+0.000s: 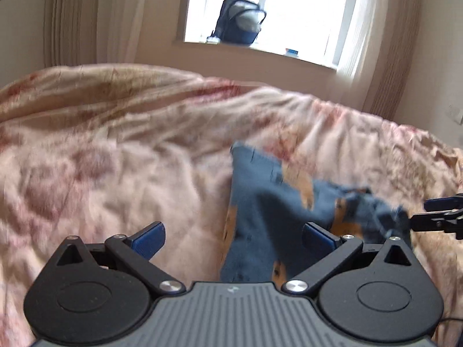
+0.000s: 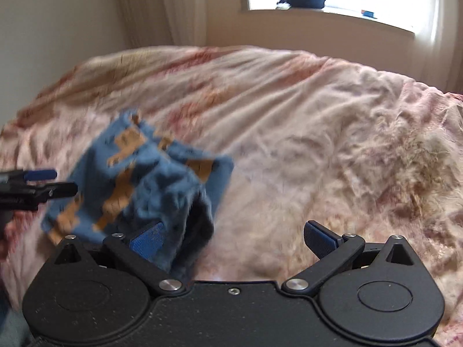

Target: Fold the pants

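Observation:
Small blue pants with orange patches [image 1: 260,211] lie crumpled on the bed, blurred by motion. In the left wrist view my left gripper [image 1: 233,238] is open, with the pants between and beyond its fingers, nearer the right finger [image 1: 318,238]. In the right wrist view the pants [image 2: 144,185] are bunched at the left, draped around the left finger [image 2: 147,241]. My right gripper [image 2: 233,240] is open with its jaws wide apart. Each gripper's tip shows at the edge of the other's view: the right gripper [image 1: 434,215] and the left gripper [image 2: 43,183].
The bed is covered by a rumpled pink floral quilt [image 1: 115,150]. Behind it is a wall with a window sill holding a dark backpack [image 1: 240,20] and small items. Curtains [image 1: 86,17] hang at both sides.

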Available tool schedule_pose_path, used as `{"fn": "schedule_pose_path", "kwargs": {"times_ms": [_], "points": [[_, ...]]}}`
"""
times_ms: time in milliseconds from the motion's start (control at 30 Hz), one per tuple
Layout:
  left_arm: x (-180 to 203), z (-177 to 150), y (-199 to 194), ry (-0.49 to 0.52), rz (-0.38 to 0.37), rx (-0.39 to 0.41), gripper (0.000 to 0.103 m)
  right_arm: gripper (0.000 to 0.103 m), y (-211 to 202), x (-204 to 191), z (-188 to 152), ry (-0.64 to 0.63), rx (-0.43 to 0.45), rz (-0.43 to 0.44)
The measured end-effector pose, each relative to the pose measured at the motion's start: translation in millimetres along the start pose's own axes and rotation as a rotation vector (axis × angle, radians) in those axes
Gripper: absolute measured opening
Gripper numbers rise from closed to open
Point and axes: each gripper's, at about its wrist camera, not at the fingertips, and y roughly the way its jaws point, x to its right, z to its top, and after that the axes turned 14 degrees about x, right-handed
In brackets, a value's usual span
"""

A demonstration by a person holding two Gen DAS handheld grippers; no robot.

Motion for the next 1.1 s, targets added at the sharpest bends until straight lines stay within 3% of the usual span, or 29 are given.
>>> {"fn": "schedule_pose_path", "kwargs": {"times_ms": [167, 267, 333, 400, 533, 667, 733, 833, 900, 1033, 1100], "points": [[40, 18, 37, 0.193, -0.079, -0.015, 0.103, 0.102, 15, -6, 1, -0.013, 0.053, -0.027], [61, 14, 75, 0.313, -0.026, -0.103, 0.103, 0.102, 23, -4, -3, -0.026, 0.025, -0.067], [63, 10, 92, 0.356, 0.041, -0.097, 0.103, 0.102, 27, 1, -5, -0.029, 0.013, -0.113], [55, 12, 102, 0.340, 0.090, -0.072, 0.103, 0.102, 30, 7, -9, -0.023, 0.011, -0.146], [39, 17, 109, 0.272, 0.101, -0.097, 0.103, 0.102, 31, 14, -8, 0.032, 0.011, -0.144], [34, 23, 84, 0.252, 0.108, -0.046, 0.103, 0.102, 16, 10, -1, 0.035, 0.087, -0.150], [31, 25, 67, 0.219, 0.074, -0.045, 0.103, 0.102, 14, 10, 1, 0.066, 0.094, -0.108], [27, 17, 39, 0.157, 0.014, -0.084, 0.103, 0.102, 16, 3, 2, 0.080, 0.046, -0.009], [24, 6, 25, 0.136, -0.009, -0.125, 0.103, 0.102, 17, -9, 2, 0.023, -0.002, 0.055], [19, -24, 15, 0.189, 0.033, -0.262, 0.103, 0.102, 28, -31, -15, -0.140, -0.170, 0.063], [10, -29, 5, 0.159, 0.025, -0.265, 0.103, 0.102, 27, -35, -19, -0.163, -0.191, 0.063]]}}
